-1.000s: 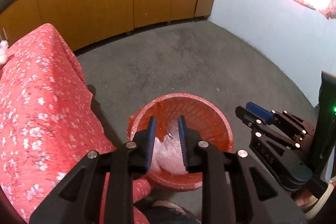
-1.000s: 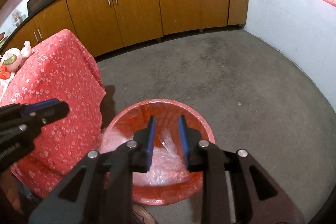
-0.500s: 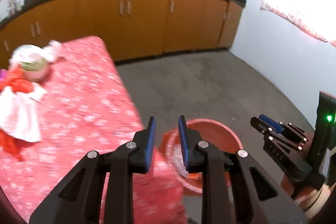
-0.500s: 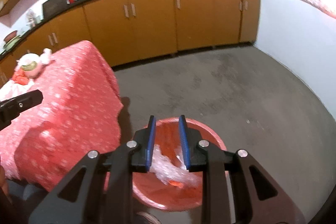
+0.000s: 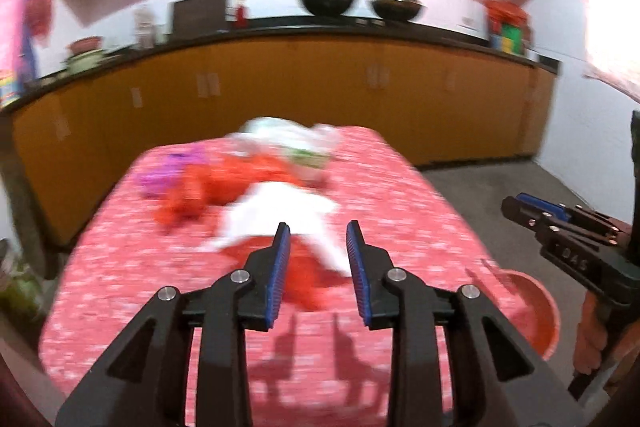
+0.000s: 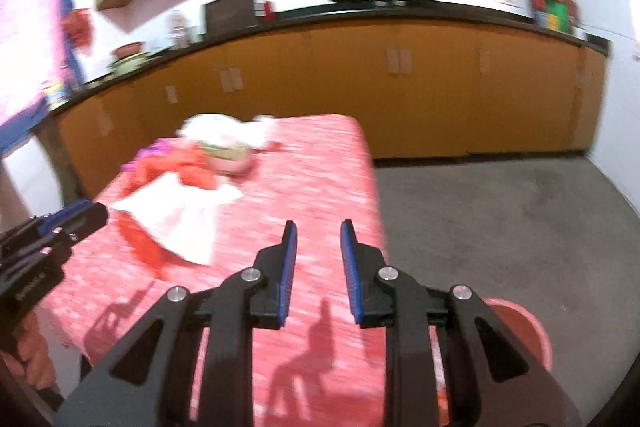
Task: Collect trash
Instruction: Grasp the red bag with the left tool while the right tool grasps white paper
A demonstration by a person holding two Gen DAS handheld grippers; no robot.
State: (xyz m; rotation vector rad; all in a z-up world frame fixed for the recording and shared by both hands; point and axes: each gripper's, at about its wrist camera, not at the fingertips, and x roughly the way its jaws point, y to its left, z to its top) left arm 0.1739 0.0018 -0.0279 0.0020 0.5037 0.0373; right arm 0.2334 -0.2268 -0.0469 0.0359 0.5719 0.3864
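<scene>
At the far left of the table, in the left wrist view, lay the trash: a purple wrapper, red scraps beside it, then a white sheet spread toward the middle, with a pale crumpled bundle behind (all blurred, so we could not tell the pieces apart cleanly). Our left gripper hung above the cloth just short of the white sheet, its jaws having just been opening, nothing between them. Further right, our right gripper hovered over bare cloth near the table's right edge, jaws parted a little and empty. Lowest right sat the red bin on the floor, touching or just beside the table's corner.

We judged the step to be reaching for the next piece. To do it well, we thought the left should open wider, come down flat onto the sheet's near edge and pinch a fold, while the right stayed clear, ready over the bin side.
</scene>
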